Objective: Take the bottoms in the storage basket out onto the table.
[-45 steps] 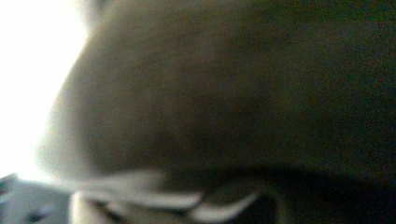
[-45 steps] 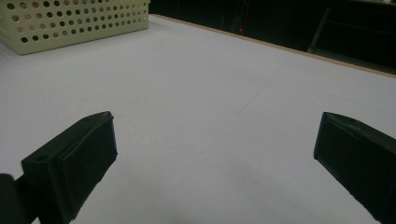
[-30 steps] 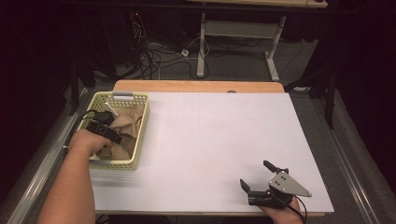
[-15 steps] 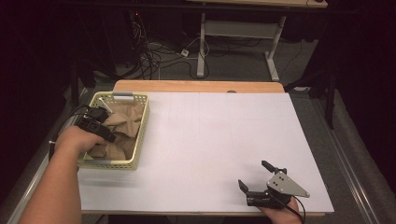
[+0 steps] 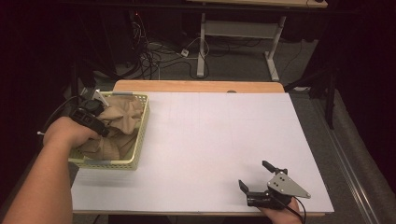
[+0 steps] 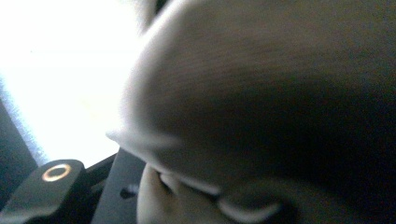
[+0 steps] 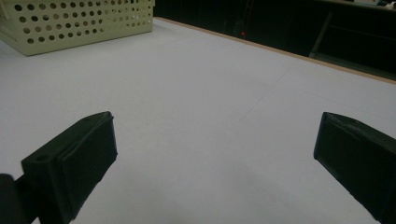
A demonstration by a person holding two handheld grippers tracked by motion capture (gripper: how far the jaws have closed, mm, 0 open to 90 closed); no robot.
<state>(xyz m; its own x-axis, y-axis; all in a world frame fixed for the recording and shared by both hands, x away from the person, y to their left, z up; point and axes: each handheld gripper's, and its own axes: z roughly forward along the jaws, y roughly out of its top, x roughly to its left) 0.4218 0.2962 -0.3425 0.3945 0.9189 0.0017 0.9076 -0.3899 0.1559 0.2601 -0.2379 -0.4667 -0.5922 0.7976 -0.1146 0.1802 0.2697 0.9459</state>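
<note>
Lifting out of the yellow basket (image 5: pixel 136 140), the tan cloth (image 5: pixel 122 116) is clenched in the left tool (image 5: pixel 95 122), its folds bunched right against that tool's camera (image 6: pixel 261 102). Neighbouring cloths below may snag and drag the light basket along the counter (image 5: pixel 210 140). Well apart, the right tool (image 5: pixel 254 175) rests released, jaws wide, holding nothing.
</note>
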